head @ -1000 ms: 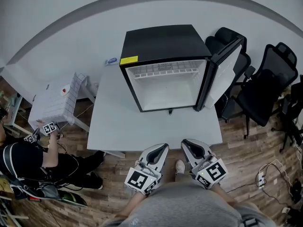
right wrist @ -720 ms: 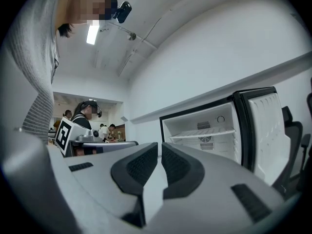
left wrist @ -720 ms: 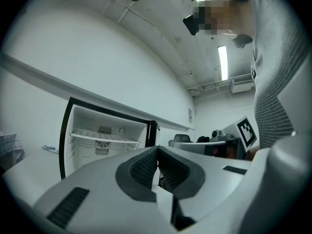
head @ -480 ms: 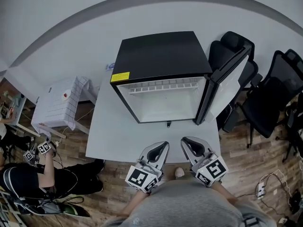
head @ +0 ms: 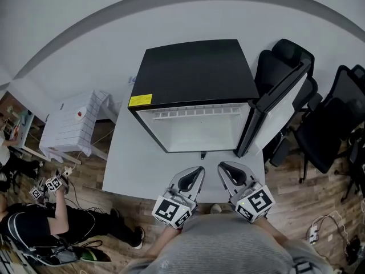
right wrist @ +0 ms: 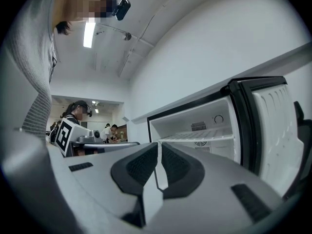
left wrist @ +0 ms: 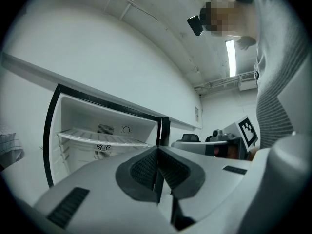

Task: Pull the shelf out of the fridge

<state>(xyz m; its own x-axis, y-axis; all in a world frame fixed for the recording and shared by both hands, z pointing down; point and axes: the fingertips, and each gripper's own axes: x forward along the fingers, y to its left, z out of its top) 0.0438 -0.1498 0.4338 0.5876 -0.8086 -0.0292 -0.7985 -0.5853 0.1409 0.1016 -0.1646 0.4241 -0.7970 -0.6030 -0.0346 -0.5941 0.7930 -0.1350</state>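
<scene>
left gripper (head: 198,170) and right gripper (head: 222,166), jaws together — at table (head: 134,173) edge, facing open fridge (head: 194,70)

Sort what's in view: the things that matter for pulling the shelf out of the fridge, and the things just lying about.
For the job:
fridge, open door, shelf, left claw and right claw, both shut and empty.

Lying about:
white table, office chairs, white gridded stand, person on the floor.
</scene>
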